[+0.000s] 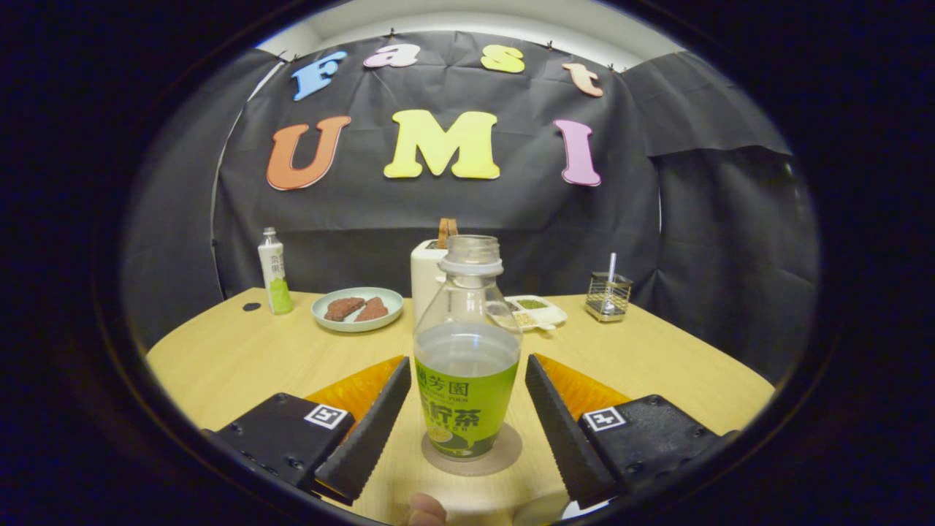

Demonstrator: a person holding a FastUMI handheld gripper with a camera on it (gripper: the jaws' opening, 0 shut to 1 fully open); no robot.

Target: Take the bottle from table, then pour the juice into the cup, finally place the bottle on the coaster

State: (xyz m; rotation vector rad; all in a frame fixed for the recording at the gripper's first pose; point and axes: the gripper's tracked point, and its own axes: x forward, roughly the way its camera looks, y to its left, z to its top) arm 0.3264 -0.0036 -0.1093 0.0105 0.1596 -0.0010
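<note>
The bottle [467, 351] stands upright on a round coaster [473, 453] on the wooden table [234, 358], uncapped, with pale liquid filling roughly its lower half and a green label wrapped round the body. It sits between the fingers of my gripper [467, 409], which are spread wide with a clear gap on each side; neither touches the bottle. I judge the placing step done or nearly so, with the bottle already resting on its target. Handling assessment: thin clear plastic, likely to dent under hard pressure, smooth at the shoulder, moderately light given the fill, and liable to spill through the open neck if tipped. The labelled lower body is the soundest place to grip. A fingertip [426, 509] of the operator's hand shows just behind the fingers. Beyond the bottle stand a white container [426, 281] with a brown tab, a plate [357, 309] bearing two brown pieces, a divided white tray [537, 310], a wire-mesh holder [608, 294] and a second, capped bottle [274, 272]. I cannot identify the cup.
</note>
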